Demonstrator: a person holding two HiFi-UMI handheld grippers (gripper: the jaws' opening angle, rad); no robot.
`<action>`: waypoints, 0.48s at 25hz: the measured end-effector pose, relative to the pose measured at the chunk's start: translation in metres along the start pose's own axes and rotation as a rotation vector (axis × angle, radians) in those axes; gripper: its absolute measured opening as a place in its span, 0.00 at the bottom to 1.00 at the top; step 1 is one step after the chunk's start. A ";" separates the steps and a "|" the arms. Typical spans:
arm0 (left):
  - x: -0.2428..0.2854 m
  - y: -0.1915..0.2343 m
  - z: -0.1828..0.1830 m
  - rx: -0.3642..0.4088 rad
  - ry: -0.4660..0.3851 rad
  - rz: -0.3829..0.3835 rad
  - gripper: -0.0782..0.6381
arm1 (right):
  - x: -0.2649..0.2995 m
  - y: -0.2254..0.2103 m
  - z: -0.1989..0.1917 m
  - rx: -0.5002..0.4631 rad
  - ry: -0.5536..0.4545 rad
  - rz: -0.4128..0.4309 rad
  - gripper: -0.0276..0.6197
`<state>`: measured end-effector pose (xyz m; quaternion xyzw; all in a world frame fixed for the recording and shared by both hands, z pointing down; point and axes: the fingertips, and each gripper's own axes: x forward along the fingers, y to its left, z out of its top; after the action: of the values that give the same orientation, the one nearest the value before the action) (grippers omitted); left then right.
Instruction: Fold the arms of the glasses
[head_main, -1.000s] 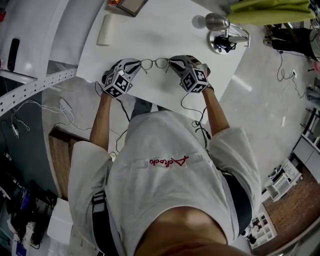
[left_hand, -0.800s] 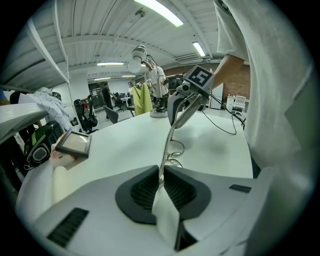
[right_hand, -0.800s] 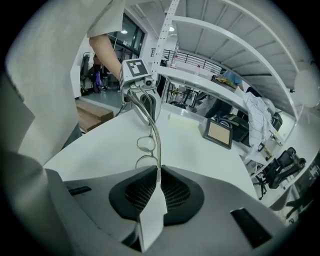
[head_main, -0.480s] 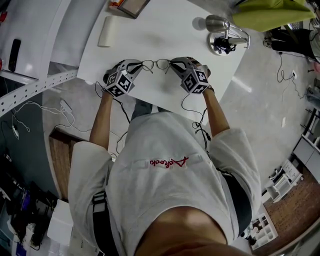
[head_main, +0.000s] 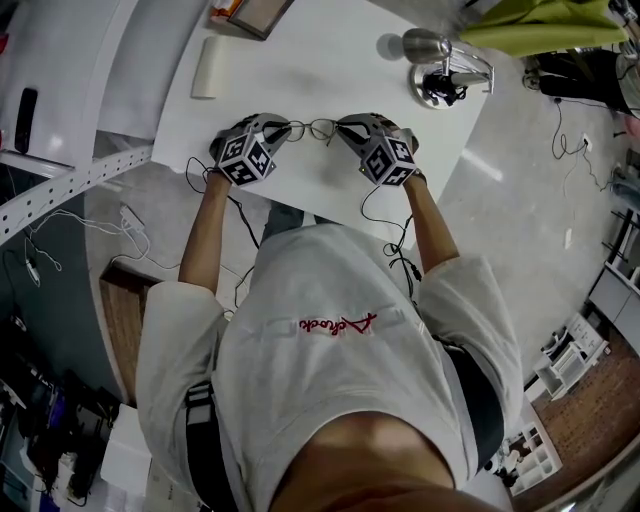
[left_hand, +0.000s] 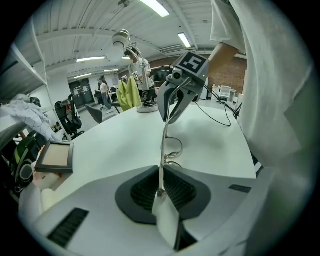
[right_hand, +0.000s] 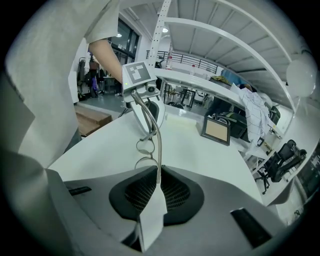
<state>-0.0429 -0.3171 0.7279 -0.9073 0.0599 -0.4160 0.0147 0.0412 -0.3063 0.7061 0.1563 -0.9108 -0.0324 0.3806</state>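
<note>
Both your left gripper (head_main: 277, 131) and right gripper (head_main: 345, 127) pinch shut on the glasses (head_main: 322, 127), whose long axis runs left to right, straight between them.

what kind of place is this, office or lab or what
Probably an open-plan lab or workshop office: a big white worktable, office chairs nearby, and ceiling strip lights over a wide hall.

Open-plan lab: white worktables (head_main: 330, 70), office chairs (right_hand: 289, 152), ceiling striplights (left_hand: 156, 7).
</note>
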 end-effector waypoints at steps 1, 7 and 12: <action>0.003 -0.001 0.000 0.007 0.007 -0.009 0.19 | 0.000 0.000 0.000 0.003 -0.001 0.001 0.11; 0.019 -0.005 0.000 0.044 0.049 -0.055 0.18 | 0.000 -0.002 0.000 0.009 -0.004 0.004 0.11; 0.024 -0.004 0.001 0.038 0.056 -0.072 0.18 | -0.002 -0.004 -0.002 0.014 -0.003 0.006 0.11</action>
<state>-0.0262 -0.3158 0.7456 -0.8964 0.0198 -0.4425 0.0152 0.0447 -0.3092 0.7054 0.1564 -0.9121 -0.0253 0.3781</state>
